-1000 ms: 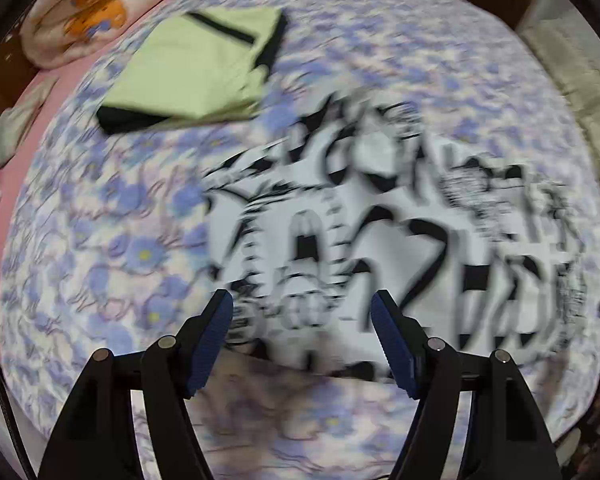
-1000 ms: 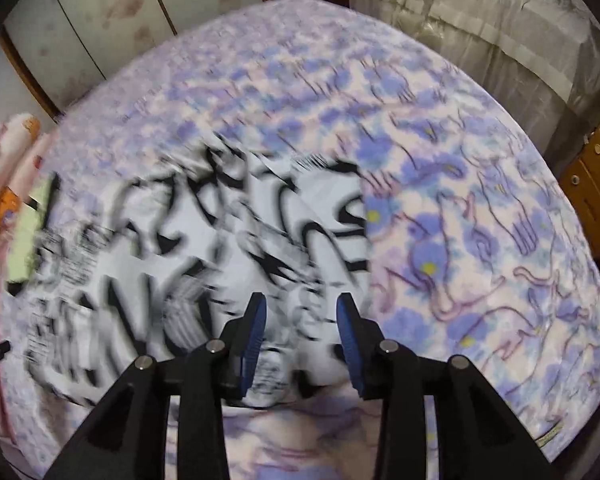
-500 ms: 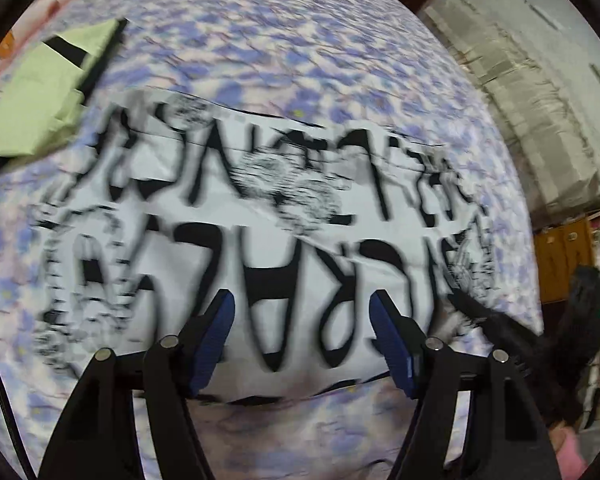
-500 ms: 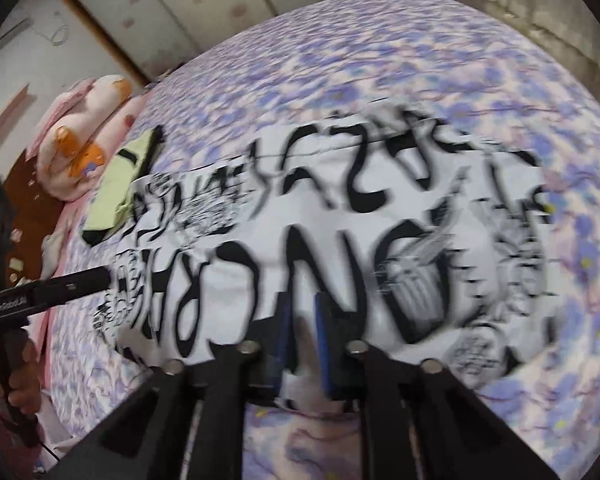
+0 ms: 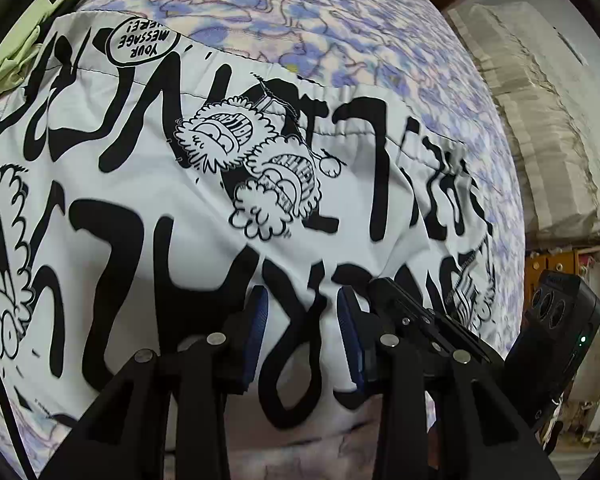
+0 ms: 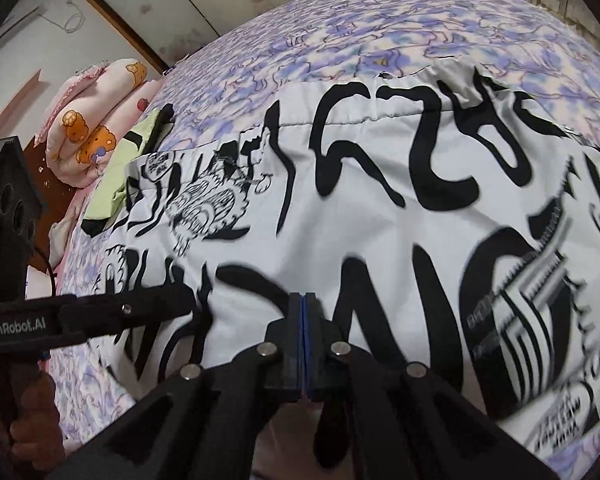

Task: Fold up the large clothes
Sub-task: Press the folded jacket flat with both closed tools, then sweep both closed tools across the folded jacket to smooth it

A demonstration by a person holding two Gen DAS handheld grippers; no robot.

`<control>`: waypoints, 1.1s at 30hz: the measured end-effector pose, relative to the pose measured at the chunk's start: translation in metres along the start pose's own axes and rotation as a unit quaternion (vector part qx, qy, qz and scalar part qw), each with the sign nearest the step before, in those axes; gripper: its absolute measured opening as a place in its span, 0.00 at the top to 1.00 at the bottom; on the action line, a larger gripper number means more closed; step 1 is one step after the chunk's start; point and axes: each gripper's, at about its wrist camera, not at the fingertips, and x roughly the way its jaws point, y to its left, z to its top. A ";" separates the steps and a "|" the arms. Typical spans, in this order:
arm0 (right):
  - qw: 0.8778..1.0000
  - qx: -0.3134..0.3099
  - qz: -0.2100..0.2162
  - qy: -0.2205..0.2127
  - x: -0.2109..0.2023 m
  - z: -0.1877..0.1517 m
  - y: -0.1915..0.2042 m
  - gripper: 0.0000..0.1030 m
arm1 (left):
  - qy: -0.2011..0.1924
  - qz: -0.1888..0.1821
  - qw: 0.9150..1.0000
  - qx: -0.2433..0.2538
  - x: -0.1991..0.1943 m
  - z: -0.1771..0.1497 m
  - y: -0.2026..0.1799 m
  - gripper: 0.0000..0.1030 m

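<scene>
A bed (image 6: 380,12) with a purple floral cover carries the white garment (image 5: 180,220) with black cartoon lettering, spread flat. Both grippers are taking its near edge for a fold. The left gripper (image 5: 302,332) is closing with cloth between its pads; the right gripper (image 6: 304,344) appears clamped shut on the hem. Next likely calls for lifting both together. A folded green garment (image 6: 140,140) and a pink pillow (image 6: 96,120) lie beyond.

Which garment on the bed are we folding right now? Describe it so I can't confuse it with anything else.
On the purple-flowered bedspread, it is the white garment spread nearest the grippers. Bold black cartoon lettering and faces cover it, unlike the plain light-green folded garment beyond its far corner.
</scene>
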 end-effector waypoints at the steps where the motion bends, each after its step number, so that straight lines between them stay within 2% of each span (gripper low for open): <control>1: 1.000 0.003 0.001 0.000 0.004 0.003 -0.001 1.00 | -0.002 0.007 1.000 -0.001 0.004 0.003 0.000 0.67; 6: 1.000 0.010 -0.001 -0.004 0.026 0.018 -0.006 1.00 | -0.016 0.045 0.999 -0.003 0.021 0.018 -0.001 0.70; 11: 1.000 0.007 -0.008 -0.013 0.040 0.036 -0.010 1.00 | -0.035 0.071 0.996 -0.031 0.034 0.035 0.012 0.90; 14: 1.000 -0.008 -0.005 -0.010 0.042 0.041 -0.012 1.00 | -0.045 0.071 0.996 -0.042 0.035 0.041 0.021 0.96; 19: 0.998 -0.058 0.001 0.000 0.038 0.044 -0.016 1.00 | -0.047 0.054 0.997 -0.040 0.032 0.045 0.035 0.98; 23: 0.996 -0.091 -0.020 -0.004 0.028 0.052 -0.027 1.00 | -0.069 0.065 0.995 -0.037 0.021 0.048 0.041 0.98; 26: 0.995 -0.079 -0.055 -0.015 0.020 0.057 -0.047 1.00 | -0.091 0.072 0.992 -0.044 0.012 0.051 0.051 0.98; 28: 0.996 -0.067 -0.051 -0.017 0.014 0.061 -0.063 1.00 | -0.099 0.074 0.991 -0.045 0.007 0.056 0.059 0.98; 32: 0.992 -0.094 -0.077 -0.016 0.003 0.062 -0.075 1.00 | -0.107 0.100 0.989 -0.031 0.002 0.067 0.066 0.98; 33: 0.991 -0.097 -0.091 -0.017 -0.001 0.062 -0.079 1.00 | -0.113 0.125 0.985 -0.030 0.000 0.070 0.068 0.98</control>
